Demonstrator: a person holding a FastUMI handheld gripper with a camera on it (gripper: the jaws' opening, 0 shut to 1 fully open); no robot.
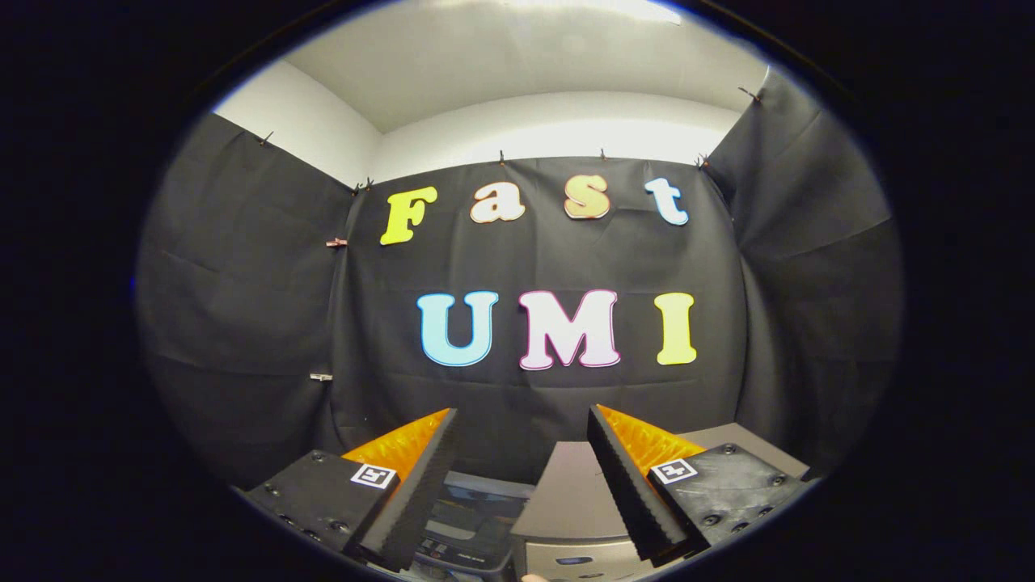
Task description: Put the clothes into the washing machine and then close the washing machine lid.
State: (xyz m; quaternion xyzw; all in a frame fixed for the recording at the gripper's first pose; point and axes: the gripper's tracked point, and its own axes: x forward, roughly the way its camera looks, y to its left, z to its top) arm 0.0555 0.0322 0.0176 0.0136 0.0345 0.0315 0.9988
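While my gripper point(521, 420) points level at the far wall, its two fingers stand spread wide apart with nothing between them; the claw is open and holds no cloth. Each finger carries a small square marker on its outer block, and the ridged inner faces look at each other across a clear gap.

Beyond and below the fingers I see the top of the washing machine point(570, 505), a grey box whose flat upper surface sits just ahead of the right finger and runs under it. Its front edge carries a small panel with a dark oval. To the left of that box, low between the two fingers and partly behind the left one, lies a darker glossy surface point(473, 517) with a pale rim, close against the grey box. I cannot tell from here whether it is the machine's lid, an opening or a separate piece, and I cannot see into it, so I cannot say what it holds.

A further strip of the same grey point(744, 440) shows to the right, beyond the right finger, close to the far wall.

Black cloth point(242, 307) hangs on the left, far and right sides, pinned up by small clips, with white wall point(525, 121) and ceiling above it.
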